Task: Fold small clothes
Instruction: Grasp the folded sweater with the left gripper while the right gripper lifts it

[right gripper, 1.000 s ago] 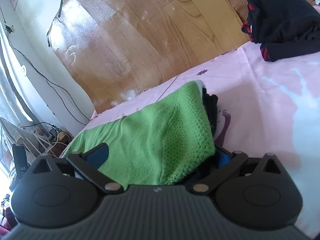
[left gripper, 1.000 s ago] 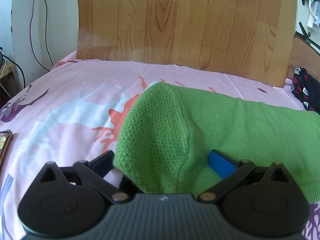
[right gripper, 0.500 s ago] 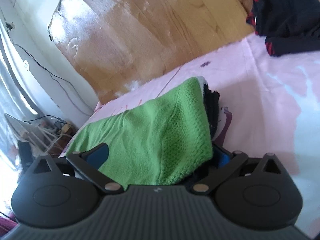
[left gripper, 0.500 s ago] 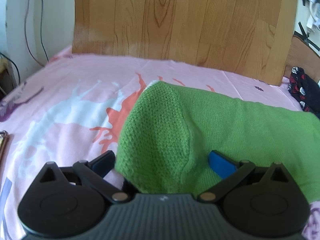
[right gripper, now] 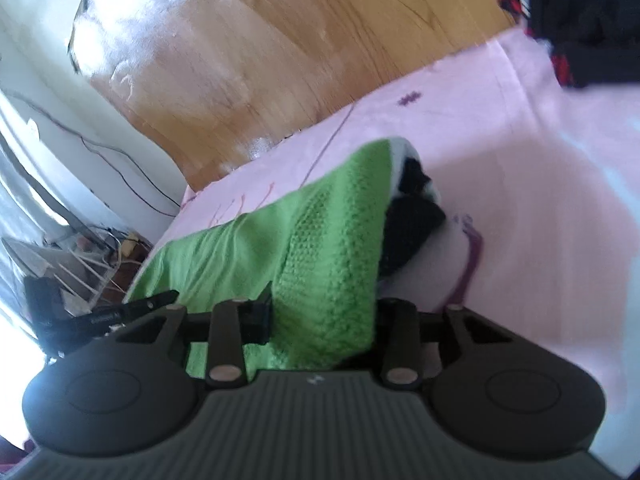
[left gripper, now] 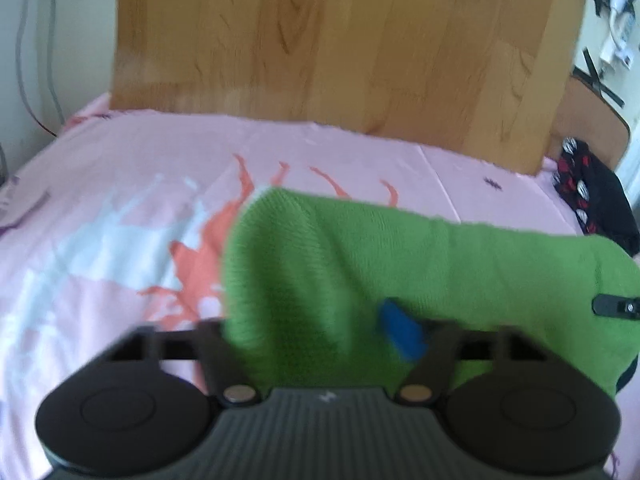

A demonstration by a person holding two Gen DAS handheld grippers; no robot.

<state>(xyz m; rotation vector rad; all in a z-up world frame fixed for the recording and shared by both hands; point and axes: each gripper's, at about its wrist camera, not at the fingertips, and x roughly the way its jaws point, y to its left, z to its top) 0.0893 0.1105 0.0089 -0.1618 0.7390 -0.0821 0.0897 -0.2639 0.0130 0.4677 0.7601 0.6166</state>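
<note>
My left fingers (left gripper: 320,320) and right fingers (right gripper: 320,316) each clamp one end of the green sweater (left gripper: 420,264), stretched between them above the pink bed (left gripper: 120,168).

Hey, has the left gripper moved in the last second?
Yes. In the left wrist view the orange splash on the bedsheet has slid leftward, so the left gripper shifted rightward, gripping the green sweater.
</note>
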